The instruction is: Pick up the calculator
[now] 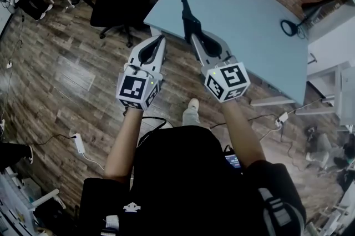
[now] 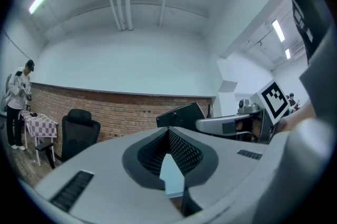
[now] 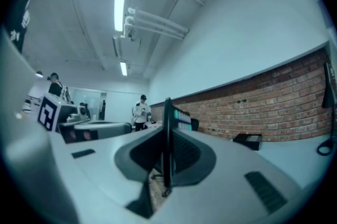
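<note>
Calculator (image 1: 185, 10): looks like a light, stiff, slick plastic slab. Right gripper (image 1: 195, 35) pinches its flat faces near one end, at 12 o'clock over the table (image 1: 260, 35) edge, so it may pivot. Left gripper (image 1: 161, 39) has its tips pressed together and holds nothing.

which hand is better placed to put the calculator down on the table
Right. The right gripper is already clamped on the calculator, held edge-on and pointing toward the table. The left gripper is shut on nothing.
</note>
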Demonstrator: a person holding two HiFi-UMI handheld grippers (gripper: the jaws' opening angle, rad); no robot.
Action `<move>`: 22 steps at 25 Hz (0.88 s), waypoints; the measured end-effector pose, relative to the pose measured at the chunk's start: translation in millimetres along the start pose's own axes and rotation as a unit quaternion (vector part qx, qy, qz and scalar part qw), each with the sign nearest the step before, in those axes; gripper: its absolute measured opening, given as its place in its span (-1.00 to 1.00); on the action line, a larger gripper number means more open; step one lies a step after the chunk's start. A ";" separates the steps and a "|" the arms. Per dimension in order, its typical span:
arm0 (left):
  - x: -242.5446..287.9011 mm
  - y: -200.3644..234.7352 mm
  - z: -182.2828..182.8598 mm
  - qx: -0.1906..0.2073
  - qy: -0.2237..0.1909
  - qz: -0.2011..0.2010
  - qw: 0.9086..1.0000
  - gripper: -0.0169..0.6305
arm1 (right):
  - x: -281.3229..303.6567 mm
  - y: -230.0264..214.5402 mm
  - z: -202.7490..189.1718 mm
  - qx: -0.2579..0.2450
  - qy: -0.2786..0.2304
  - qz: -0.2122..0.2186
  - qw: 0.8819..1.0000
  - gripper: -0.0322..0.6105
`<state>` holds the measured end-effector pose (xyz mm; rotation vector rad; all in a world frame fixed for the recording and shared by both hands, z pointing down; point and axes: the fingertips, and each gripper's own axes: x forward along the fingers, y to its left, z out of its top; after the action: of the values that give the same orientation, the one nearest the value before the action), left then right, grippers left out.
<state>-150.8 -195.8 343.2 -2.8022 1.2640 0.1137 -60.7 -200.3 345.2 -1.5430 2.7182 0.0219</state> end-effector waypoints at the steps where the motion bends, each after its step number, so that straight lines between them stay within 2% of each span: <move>1: -5.1 -0.7 -1.0 0.000 0.001 -0.001 1.000 -0.94 | -2.7 5.0 -0.5 -0.001 0.000 -0.001 1.000 -0.75; 8: -24.0 -12.5 7.0 0.004 -0.006 -0.014 1.000 -0.94 | -24.5 26.2 2.2 -0.003 0.001 -0.009 1.000 -0.75; 22: -31.9 -32.3 0.0 -0.010 -0.005 -0.024 1.000 -0.94 | -46.1 31.8 7.5 -0.009 0.000 -0.013 1.000 -0.75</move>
<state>-147.6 -150.7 347.2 -2.8425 1.1992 0.1386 -64.3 -144.3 338.9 -1.5830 2.7046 0.0481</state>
